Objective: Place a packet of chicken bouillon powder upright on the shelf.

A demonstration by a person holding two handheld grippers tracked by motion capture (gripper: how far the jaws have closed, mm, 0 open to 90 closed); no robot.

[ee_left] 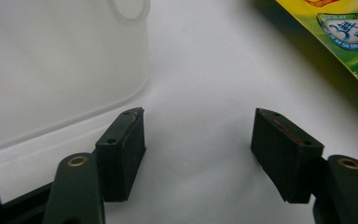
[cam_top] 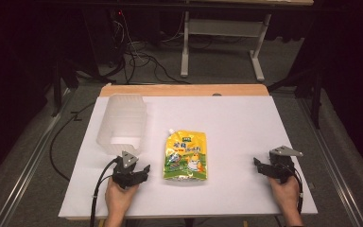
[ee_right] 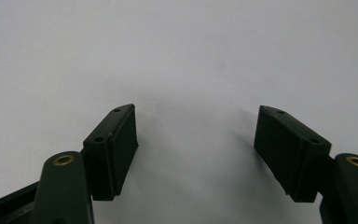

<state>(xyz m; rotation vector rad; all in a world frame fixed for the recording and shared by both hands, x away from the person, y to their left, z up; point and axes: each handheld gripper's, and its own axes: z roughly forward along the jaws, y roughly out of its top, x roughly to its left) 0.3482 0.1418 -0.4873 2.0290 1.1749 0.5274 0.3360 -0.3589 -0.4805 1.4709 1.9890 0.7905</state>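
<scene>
A yellow and green food pouch [cam_top: 185, 156] lies flat in the middle of the white table [cam_top: 236, 123]. A translucent plastic tub [cam_top: 122, 123] lies on its side at the left. My left gripper [cam_top: 133, 169] rests on the table just in front of the tub and left of the pouch, jaws wide apart and empty. In the left gripper view the tub [ee_left: 51, 60] is close at upper left and the pouch's corner [ee_left: 340, 32] at upper right, with the left gripper [ee_left: 198, 135] over bare table. My right gripper [cam_top: 264, 166] rests near the right edge; the right gripper [ee_right: 196, 135] stands open over bare white surface.
The table's wooden far edge [cam_top: 184, 90] shows behind the white sheet. Beyond it stand a metal desk frame [cam_top: 222, 42] and loose cables [cam_top: 142, 56] on the floor. A cable [cam_top: 97, 189] trails from the left gripper off the near edge.
</scene>
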